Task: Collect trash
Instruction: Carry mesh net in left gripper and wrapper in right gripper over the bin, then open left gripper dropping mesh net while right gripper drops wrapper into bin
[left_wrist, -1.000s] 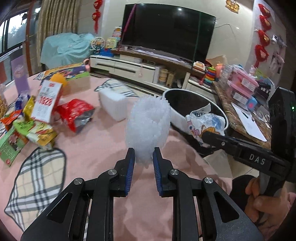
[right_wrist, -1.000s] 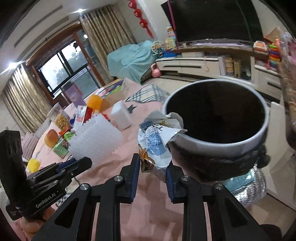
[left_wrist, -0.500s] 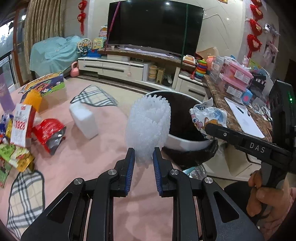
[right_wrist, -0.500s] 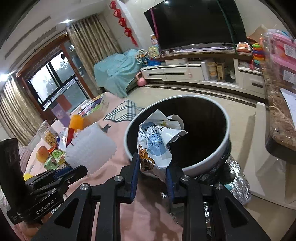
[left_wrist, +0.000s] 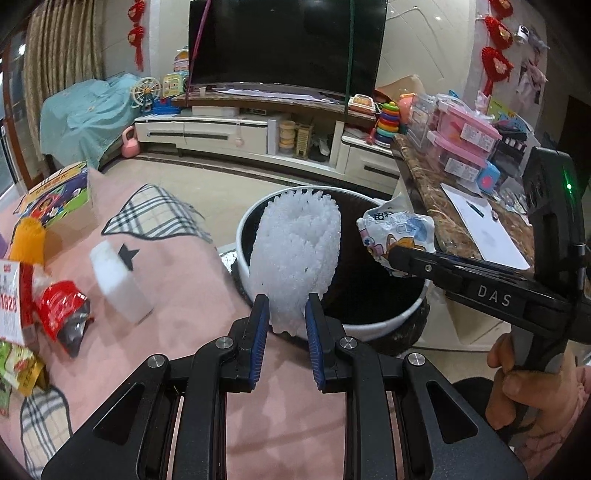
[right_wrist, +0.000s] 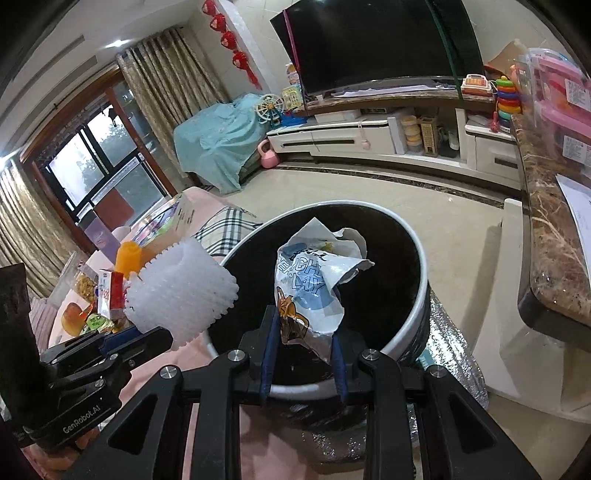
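My left gripper is shut on a white foam fruit net, held upright in front of the near rim of the trash bin, a white-rimmed bin with a black liner. In the right wrist view the same foam net hangs at the bin's left edge. My right gripper is shut on a crumpled white and blue snack bag, which hangs over the bin's dark opening. The left wrist view shows that snack bag above the bin's right side.
A pink tablecloth carries a white foam block, a red wrapper, an orange bottle and several snack packets at the left. A marble counter with pink boxes stands right of the bin. A hand holds the right gripper's handle.
Both grippers have travelled from over the table toward the bin with their loads. The bin has grown nearer, and the snack bag now hangs over its opening.
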